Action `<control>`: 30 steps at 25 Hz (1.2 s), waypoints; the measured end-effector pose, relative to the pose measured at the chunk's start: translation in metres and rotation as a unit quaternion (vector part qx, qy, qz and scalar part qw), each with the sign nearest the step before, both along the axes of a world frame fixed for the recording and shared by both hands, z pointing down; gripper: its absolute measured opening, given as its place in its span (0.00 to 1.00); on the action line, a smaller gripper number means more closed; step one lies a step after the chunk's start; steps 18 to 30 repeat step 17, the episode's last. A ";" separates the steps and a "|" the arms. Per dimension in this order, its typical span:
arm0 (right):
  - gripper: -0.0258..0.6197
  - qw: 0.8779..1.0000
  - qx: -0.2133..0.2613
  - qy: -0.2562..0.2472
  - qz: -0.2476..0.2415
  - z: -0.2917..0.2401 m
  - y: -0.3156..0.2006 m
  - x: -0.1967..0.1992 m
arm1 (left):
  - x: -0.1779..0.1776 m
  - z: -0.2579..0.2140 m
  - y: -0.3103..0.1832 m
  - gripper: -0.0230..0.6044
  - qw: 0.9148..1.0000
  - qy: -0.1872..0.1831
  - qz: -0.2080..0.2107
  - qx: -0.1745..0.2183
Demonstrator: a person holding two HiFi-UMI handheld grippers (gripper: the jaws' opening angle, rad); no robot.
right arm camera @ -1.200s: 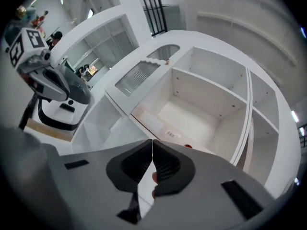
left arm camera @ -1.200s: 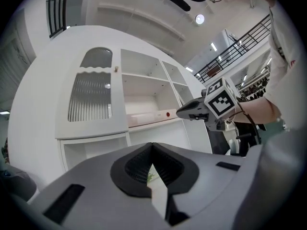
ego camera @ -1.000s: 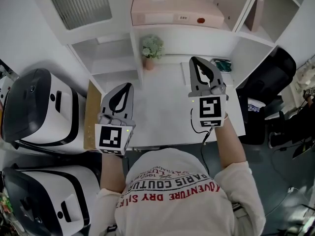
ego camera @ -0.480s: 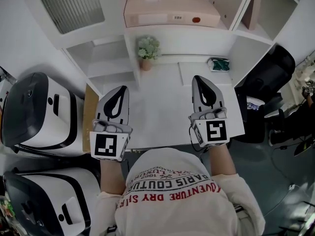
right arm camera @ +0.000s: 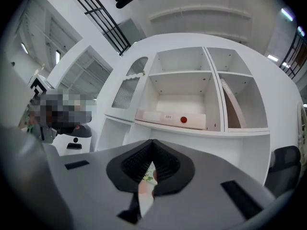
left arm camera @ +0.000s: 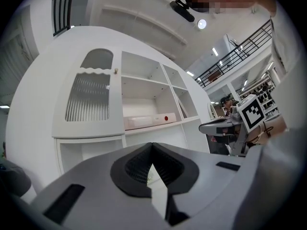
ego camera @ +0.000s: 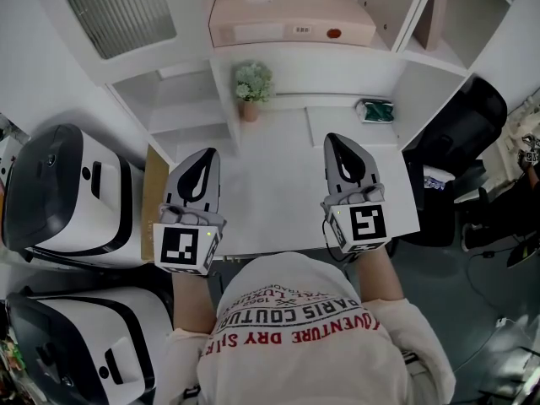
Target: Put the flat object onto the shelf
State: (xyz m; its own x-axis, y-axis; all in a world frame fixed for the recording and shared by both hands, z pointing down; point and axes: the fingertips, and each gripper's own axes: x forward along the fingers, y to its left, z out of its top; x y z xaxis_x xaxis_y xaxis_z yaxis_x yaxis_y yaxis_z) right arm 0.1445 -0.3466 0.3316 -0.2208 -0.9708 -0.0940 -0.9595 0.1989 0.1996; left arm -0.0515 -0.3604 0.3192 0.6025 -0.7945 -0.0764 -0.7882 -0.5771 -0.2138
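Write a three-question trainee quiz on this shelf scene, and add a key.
1. True or false: the left gripper and the right gripper both have their jaws together with nothing between them.
2. Where does the flat pink box lie? A: on the floor. B: on the shelf. C: in the right gripper.
3. Fill in: the small potted plant stands to the person's ___ of the green object.
Key: 1 true; 2 B; 3 left.
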 end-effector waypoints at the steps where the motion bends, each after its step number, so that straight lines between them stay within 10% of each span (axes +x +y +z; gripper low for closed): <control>1: 0.08 1.000 0.000 -0.001 -0.001 0.000 0.000 0.000 | 0.000 0.001 -0.001 0.05 1.000 0.000 -0.002 -0.002; 30: 0.08 1.000 0.017 -0.015 -0.019 -0.003 0.000 0.002 | 0.015 0.009 0.000 0.05 1.000 -0.005 0.004 -0.013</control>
